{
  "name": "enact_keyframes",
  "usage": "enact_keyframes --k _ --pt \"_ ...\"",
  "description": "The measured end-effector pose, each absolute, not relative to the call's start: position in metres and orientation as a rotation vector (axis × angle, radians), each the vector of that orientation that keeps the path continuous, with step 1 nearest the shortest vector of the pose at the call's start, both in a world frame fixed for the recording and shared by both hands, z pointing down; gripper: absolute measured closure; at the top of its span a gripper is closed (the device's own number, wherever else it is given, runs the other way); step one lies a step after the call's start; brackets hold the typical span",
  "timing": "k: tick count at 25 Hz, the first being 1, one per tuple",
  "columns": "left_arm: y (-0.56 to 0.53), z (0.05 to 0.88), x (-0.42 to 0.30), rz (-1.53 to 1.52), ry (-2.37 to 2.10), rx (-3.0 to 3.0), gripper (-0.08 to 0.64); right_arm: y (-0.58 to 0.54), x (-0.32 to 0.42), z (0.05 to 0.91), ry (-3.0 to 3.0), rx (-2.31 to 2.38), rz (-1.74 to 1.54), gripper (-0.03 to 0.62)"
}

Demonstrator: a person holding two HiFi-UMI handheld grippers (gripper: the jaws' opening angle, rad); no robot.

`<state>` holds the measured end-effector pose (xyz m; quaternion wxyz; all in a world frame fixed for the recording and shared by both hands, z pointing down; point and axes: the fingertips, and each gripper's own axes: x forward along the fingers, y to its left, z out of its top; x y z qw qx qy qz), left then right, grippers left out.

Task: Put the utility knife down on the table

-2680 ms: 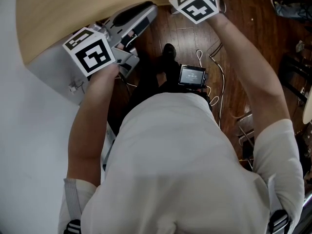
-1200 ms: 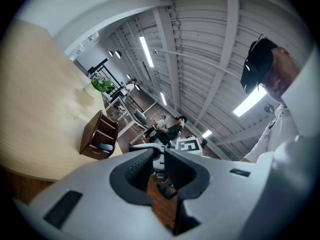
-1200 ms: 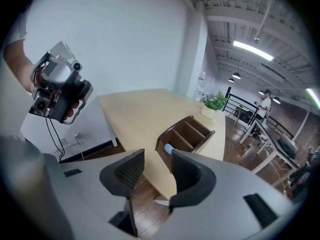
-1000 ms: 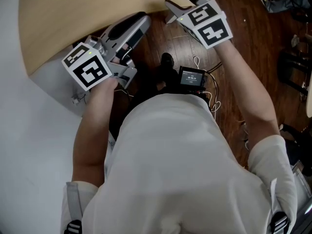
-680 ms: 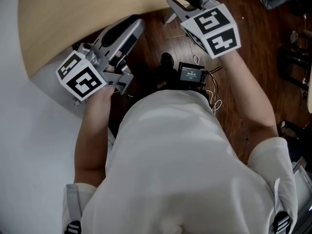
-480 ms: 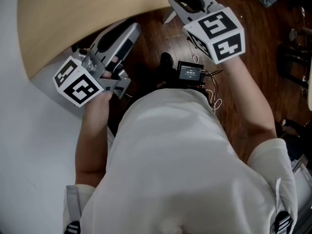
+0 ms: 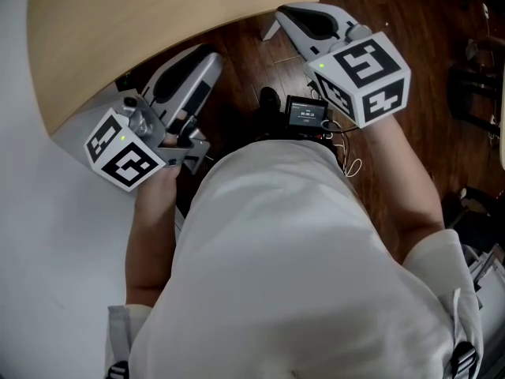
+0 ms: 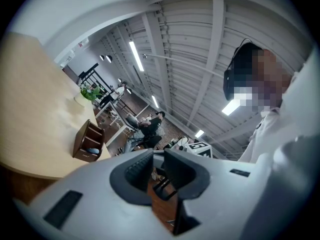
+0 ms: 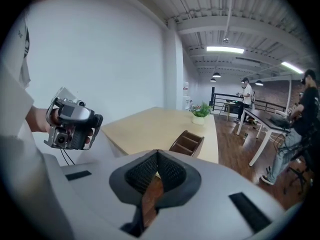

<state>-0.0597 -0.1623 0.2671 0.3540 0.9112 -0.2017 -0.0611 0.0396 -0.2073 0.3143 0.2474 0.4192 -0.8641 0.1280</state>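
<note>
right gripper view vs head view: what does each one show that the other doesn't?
Right gripper view only: potted plant at the table's far end, people in the background, ceiling lights, and the right gripper, jaws just closed with nothing between them. Head view only: a small screen device with cables, and the right gripper's marker cube. Both: the wooden table, the brown organizer on it, and the left gripper in the person's hand.

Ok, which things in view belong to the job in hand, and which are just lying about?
Job: table; right gripper, just closed, empty; left gripper, open, empty. No utility knife shows in any view.
Lying about: wooden organizer on the table; potted plant; screen device at the person's waist.
</note>
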Motion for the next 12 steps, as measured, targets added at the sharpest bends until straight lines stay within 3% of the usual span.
enact_keyframes --k 12 --pt "-0.111 0.244 -0.069 -0.162 -0.479 2.397 0.495 -0.151 0.043 0.275 -2.442 1.247 0.470 0.591"
